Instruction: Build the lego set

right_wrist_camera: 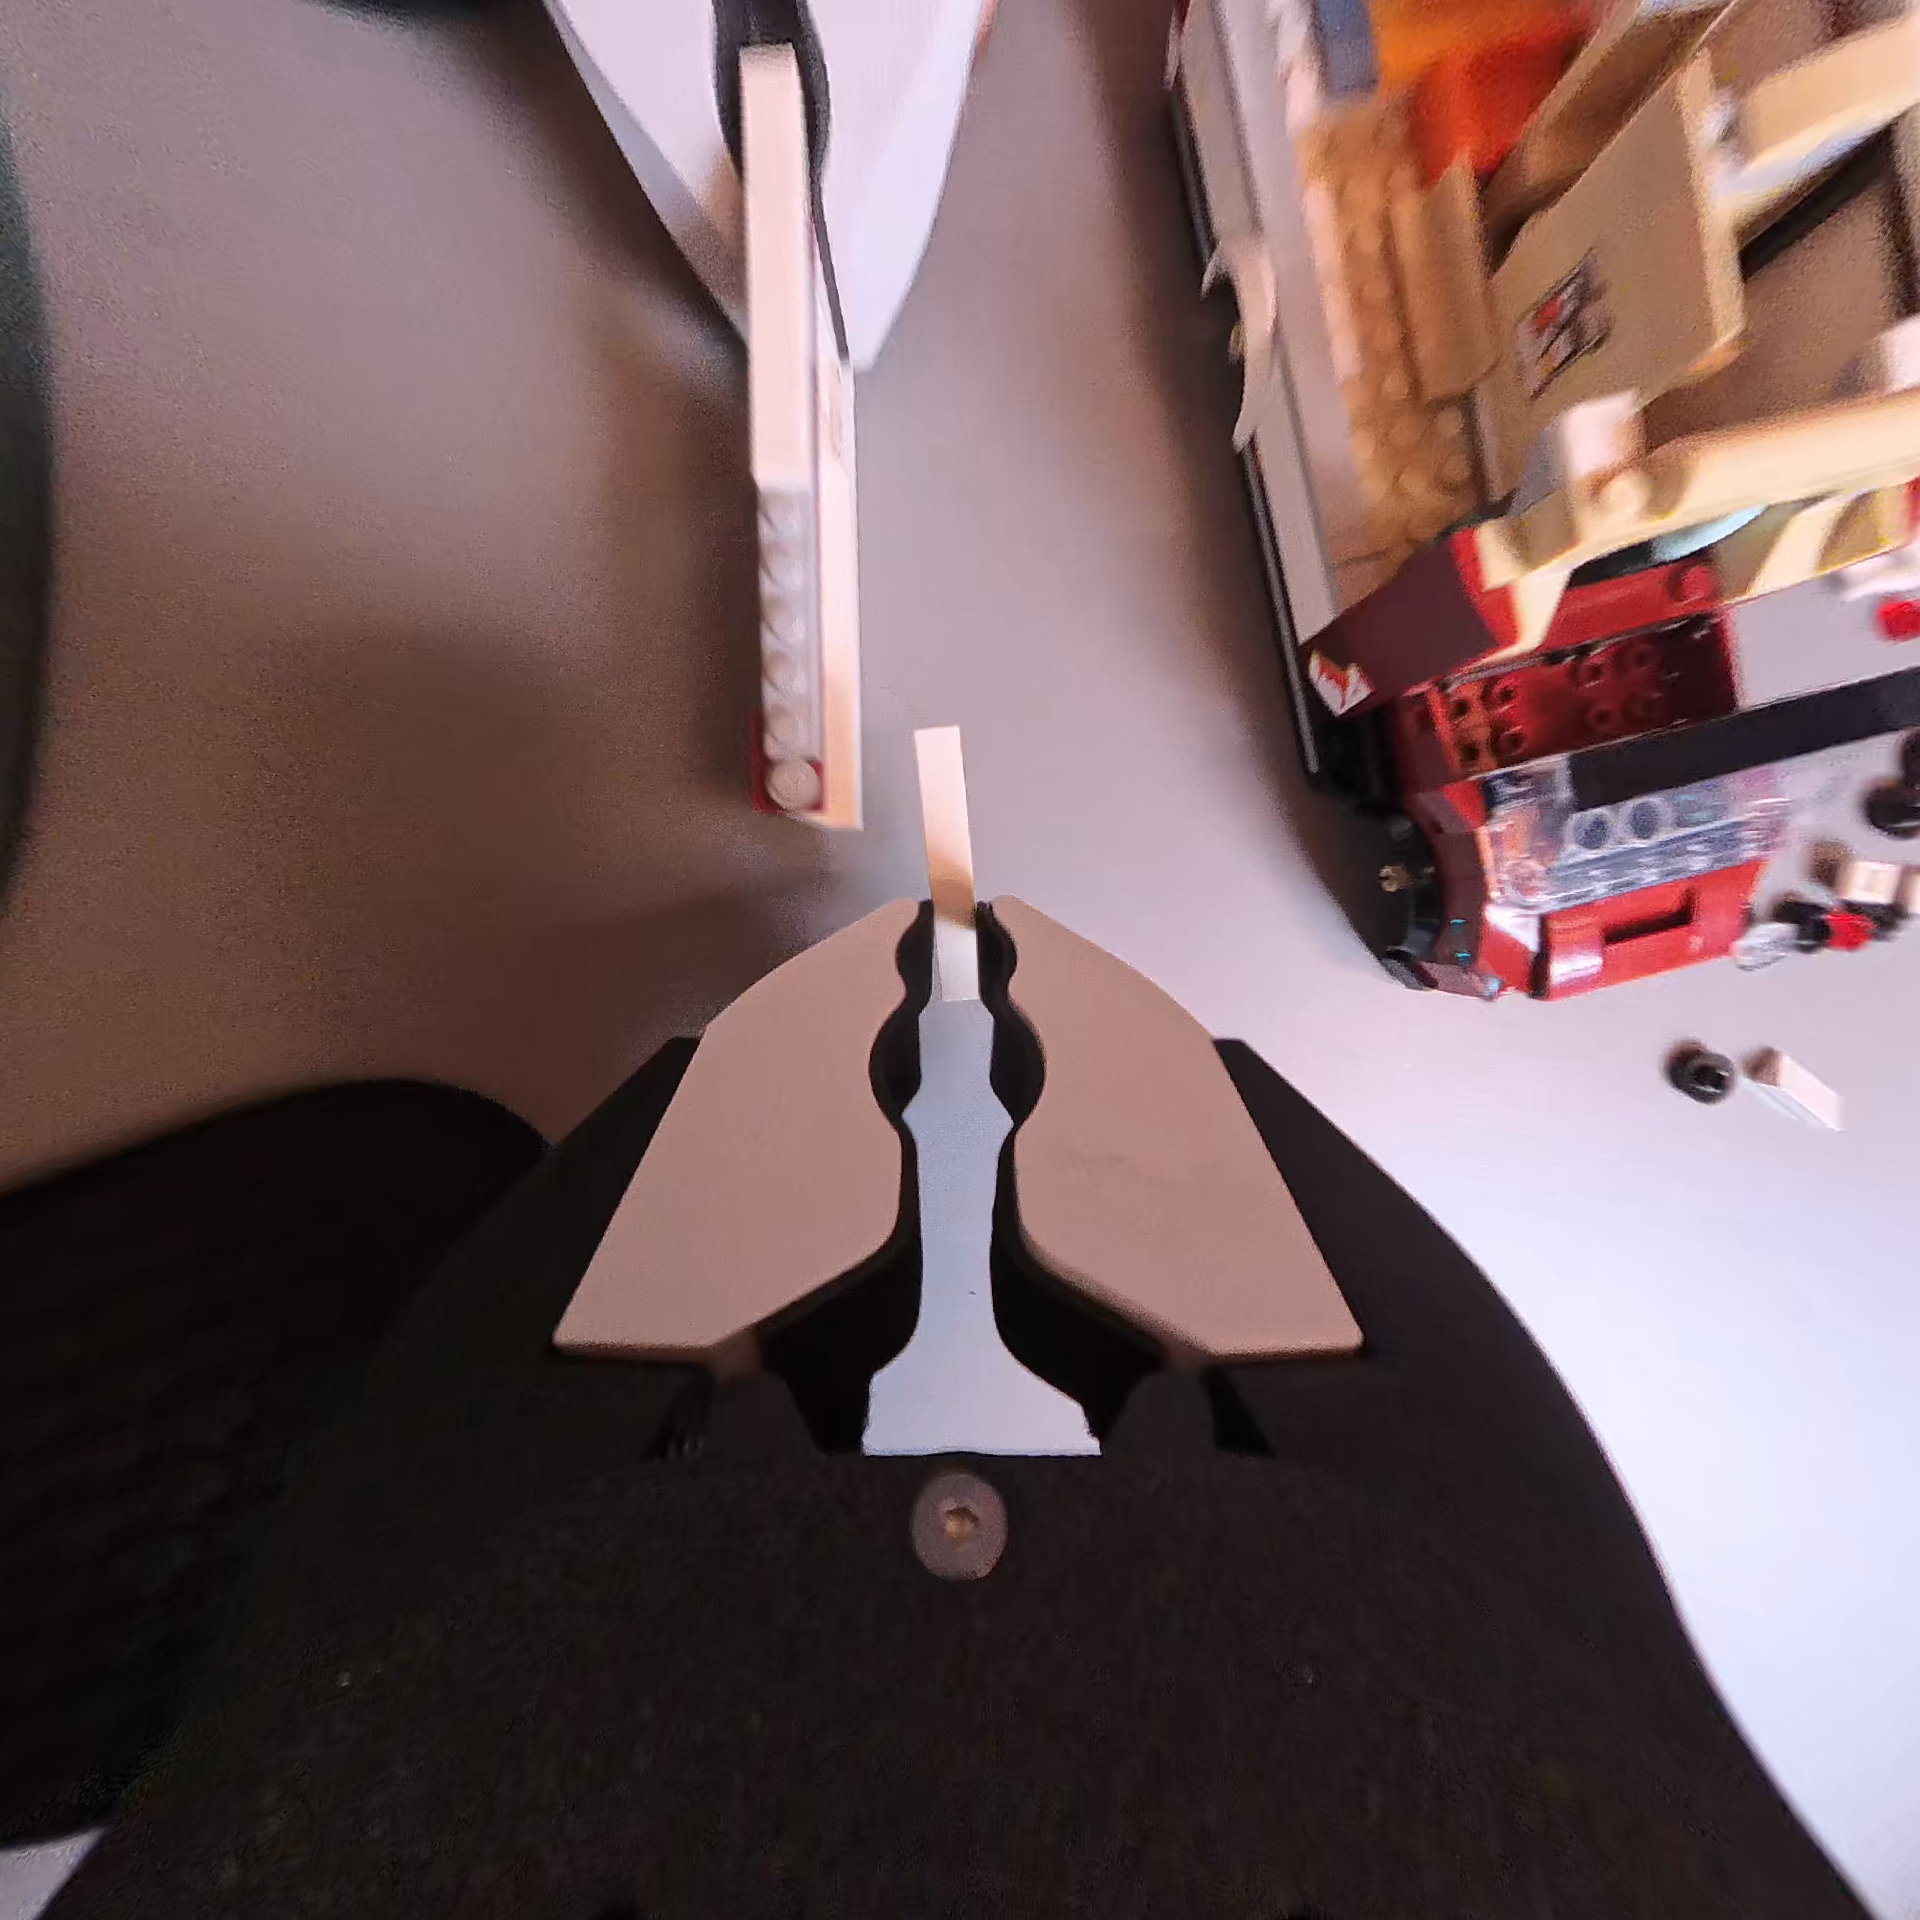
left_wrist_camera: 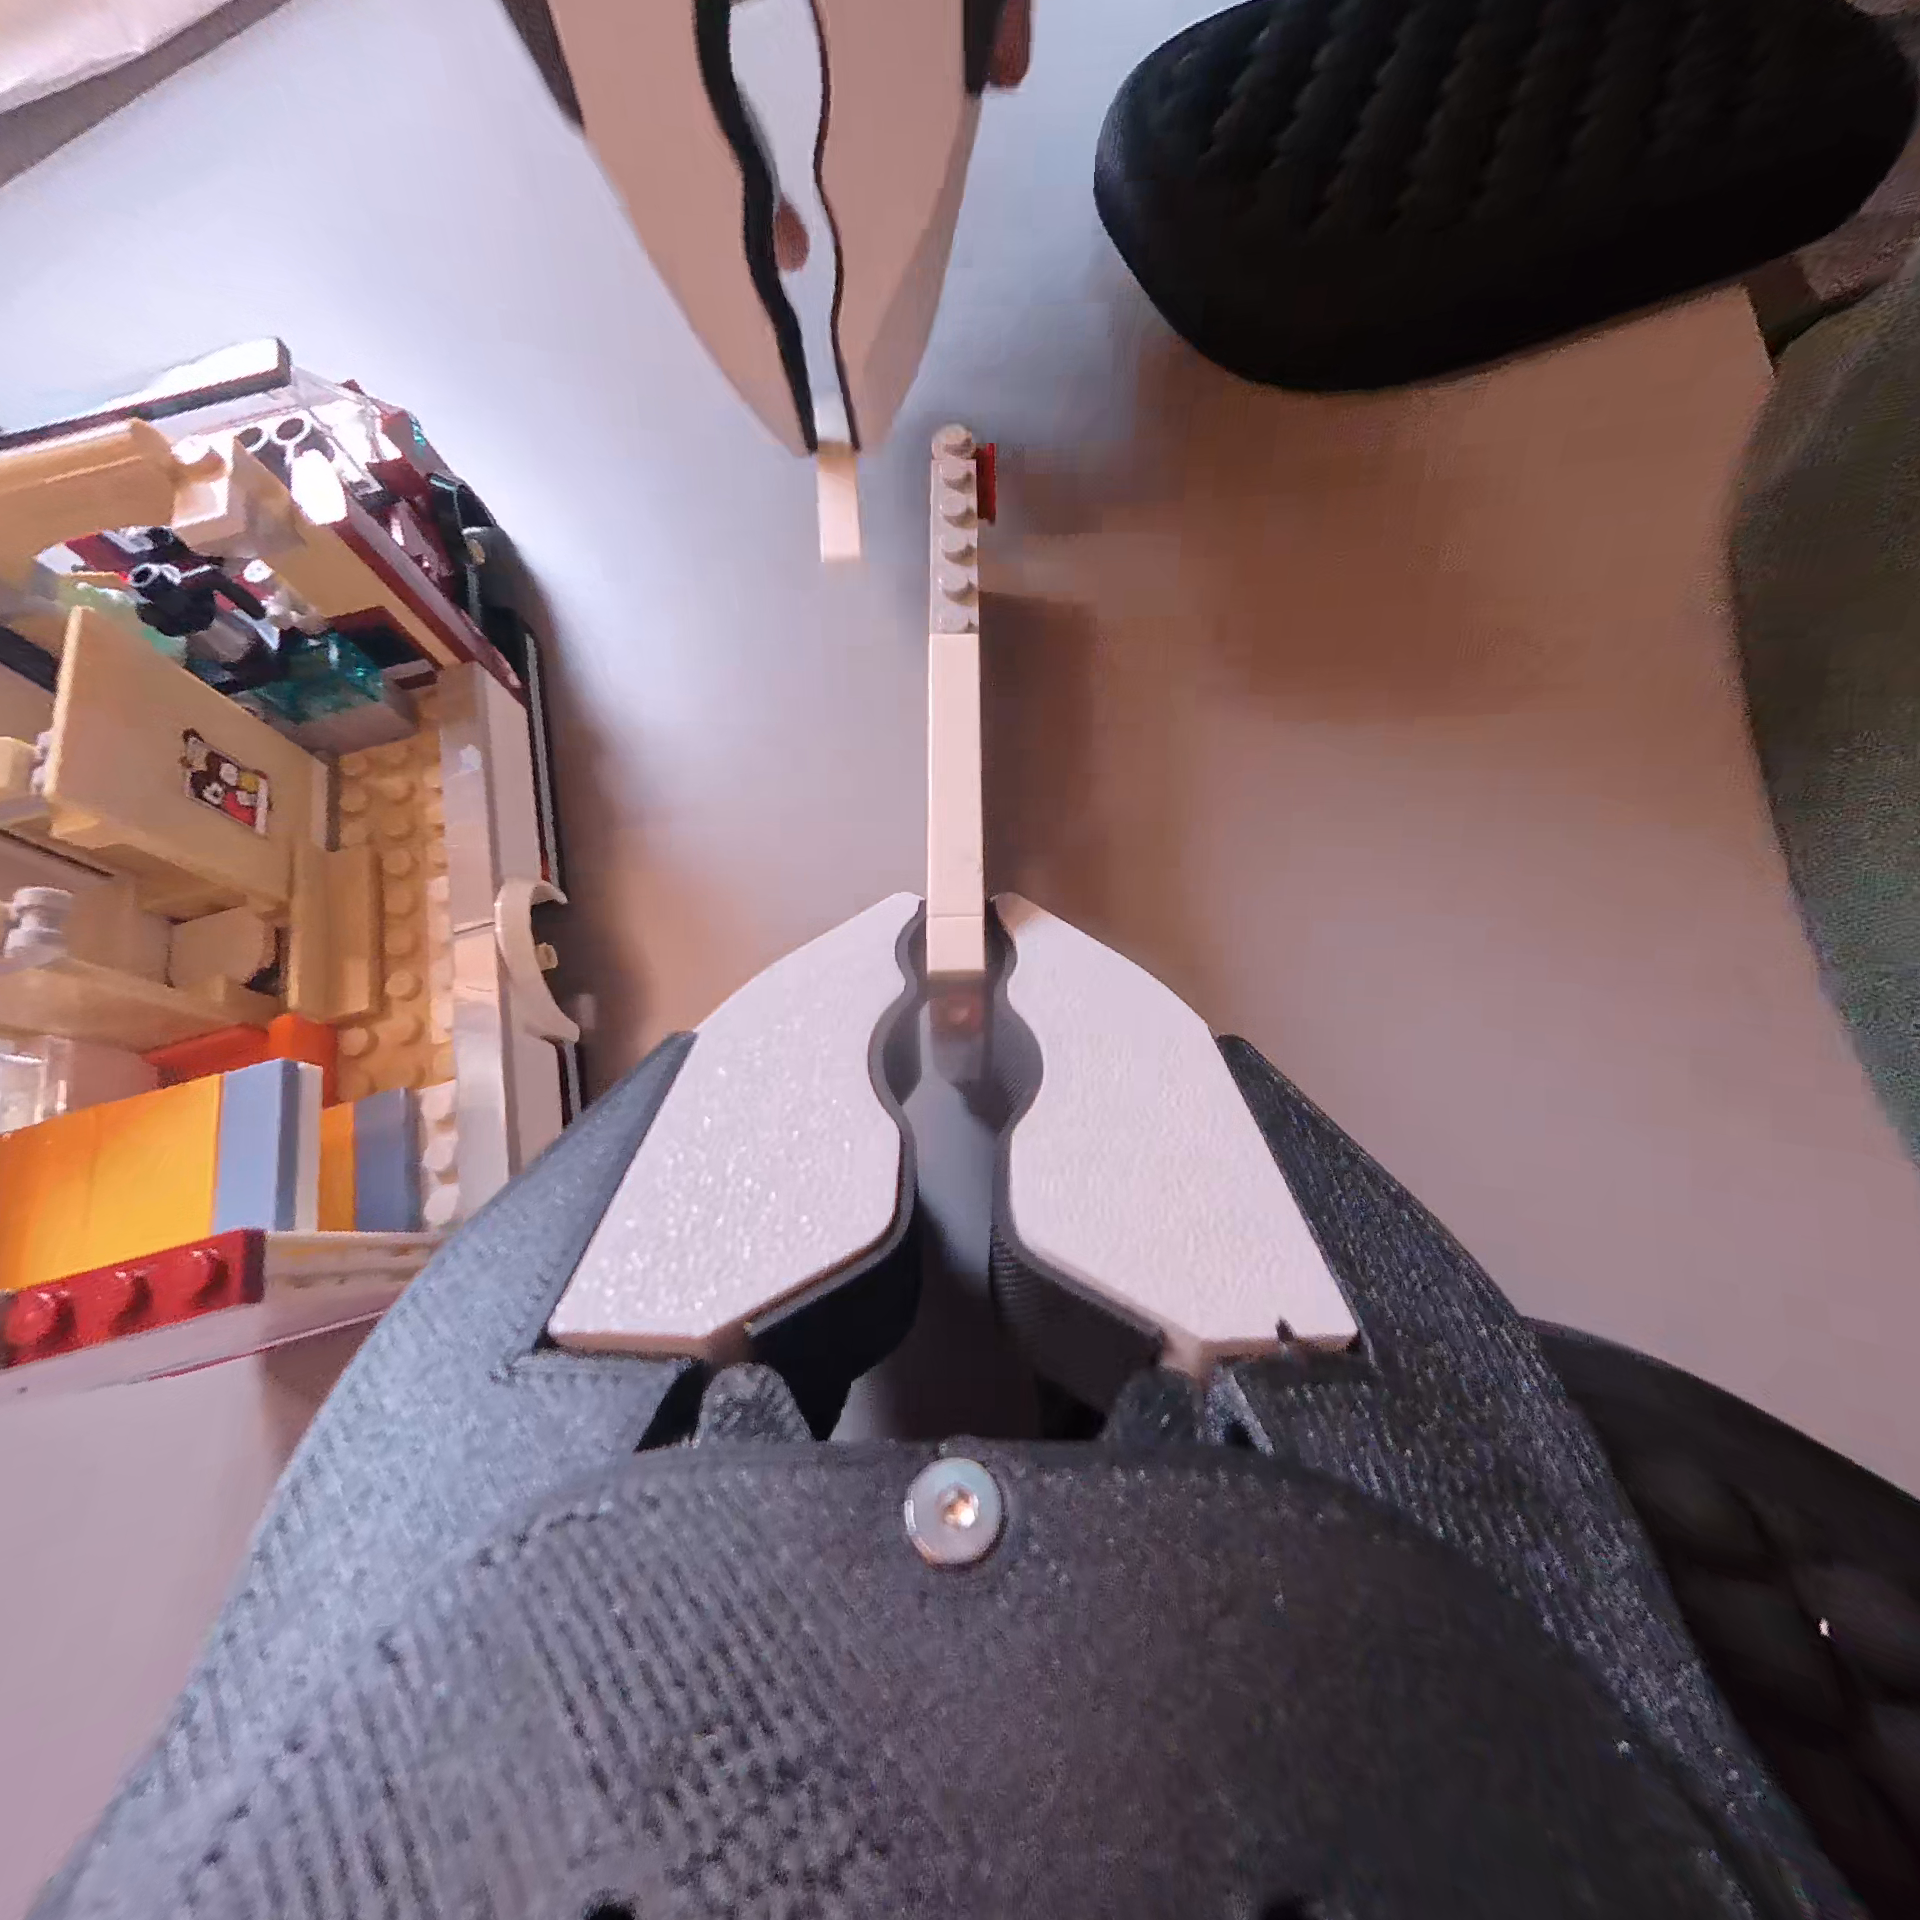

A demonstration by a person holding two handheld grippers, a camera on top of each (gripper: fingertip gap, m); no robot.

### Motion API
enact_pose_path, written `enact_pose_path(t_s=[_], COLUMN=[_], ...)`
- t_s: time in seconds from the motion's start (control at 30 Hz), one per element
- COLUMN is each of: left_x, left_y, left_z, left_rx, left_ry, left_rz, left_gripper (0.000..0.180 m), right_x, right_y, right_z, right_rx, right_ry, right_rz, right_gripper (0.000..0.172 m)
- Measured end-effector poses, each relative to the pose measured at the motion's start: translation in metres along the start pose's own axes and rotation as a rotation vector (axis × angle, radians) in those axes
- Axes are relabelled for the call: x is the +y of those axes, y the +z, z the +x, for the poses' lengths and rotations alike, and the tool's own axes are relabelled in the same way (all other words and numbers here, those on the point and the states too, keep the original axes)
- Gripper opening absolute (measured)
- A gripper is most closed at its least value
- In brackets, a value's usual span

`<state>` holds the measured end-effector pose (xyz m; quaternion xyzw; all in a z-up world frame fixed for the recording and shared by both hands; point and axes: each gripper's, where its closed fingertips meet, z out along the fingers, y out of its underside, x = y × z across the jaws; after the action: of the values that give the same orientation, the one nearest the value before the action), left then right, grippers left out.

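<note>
Tan and dark-red toy-brick model [left_wrist_camera: 260, 779] is the biggest thing here. It stands on the pale grey tabletop [left_wrist_camera: 727, 644], off to the left of the left gripper and to the right of the right one [right_wrist_camera: 1558, 520]. A black ribbed cushion [left_wrist_camera: 1455, 187] lies at the far right of the left wrist view.

Next in size is the long cream-white brick strip with a studded grey far end and a dark-red tip [left_wrist_camera: 956, 727]. The left gripper [left_wrist_camera: 956, 914] has its jaws drawn narrow and its two pale fingertips press on the strip's near end, so nearly the whole length juts forward, clear of the table. The right wrist view shows that strip from its far end [right_wrist_camera: 800, 468].

The right gripper [right_wrist_camera: 956, 909] is likewise nearly closed. It pinches one end of a small flat tan tile [right_wrist_camera: 948, 810], which pokes out ahead of its tips. The tile's free end is just beside the strip's red tip, but the two are apart [left_wrist_camera: 836, 509].

Both pieces are caught only at one end. As I judge it, a long lever like that will twist easily, so each pinch needs to stay square and firm, and the two pieces should be kept parallel.

A small black round piece [right_wrist_camera: 1699, 1070] and a loose tan piece [right_wrist_camera: 1797, 1086] lie near the model.
</note>
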<state>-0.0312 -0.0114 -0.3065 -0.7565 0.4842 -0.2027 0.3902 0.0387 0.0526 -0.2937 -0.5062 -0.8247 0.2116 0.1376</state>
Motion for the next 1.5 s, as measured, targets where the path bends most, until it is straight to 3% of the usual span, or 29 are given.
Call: enact_pose_path(t_s=[0.1, 0.23, 0.77, 1.5], left_x=[-0.001, -0.003, -0.041, -0.047], left_y=[0.001, 0.001, 0.002, 0.014], left_z=[0.003, 0.004, -0.004, -0.001], left_rx=[0.018, 0.017, -0.070, -0.047], left_ry=[-0.028, -0.025, 0.049, 0.005], left_rz=[-0.003, 0.000, 0.086, 0.059], left_gripper=[0.009, 0.016, 0.020, 0.009], right_x=[-0.023, -0.034, -0.033, -0.034], right_y=[-0.017, -0.015, -0.001, 0.003], right_z=[-0.013, -0.026, -0.030, -0.027], right_rx=[0.007, 0.011, 0.049, 0.071], right_ry=[0.029, 0.040, 0.126, 0.143], right_rz=[0.067, 0.039, -0.037, -0.051], right_gripper=[0.007, 0.007, 0.007, 0.008])
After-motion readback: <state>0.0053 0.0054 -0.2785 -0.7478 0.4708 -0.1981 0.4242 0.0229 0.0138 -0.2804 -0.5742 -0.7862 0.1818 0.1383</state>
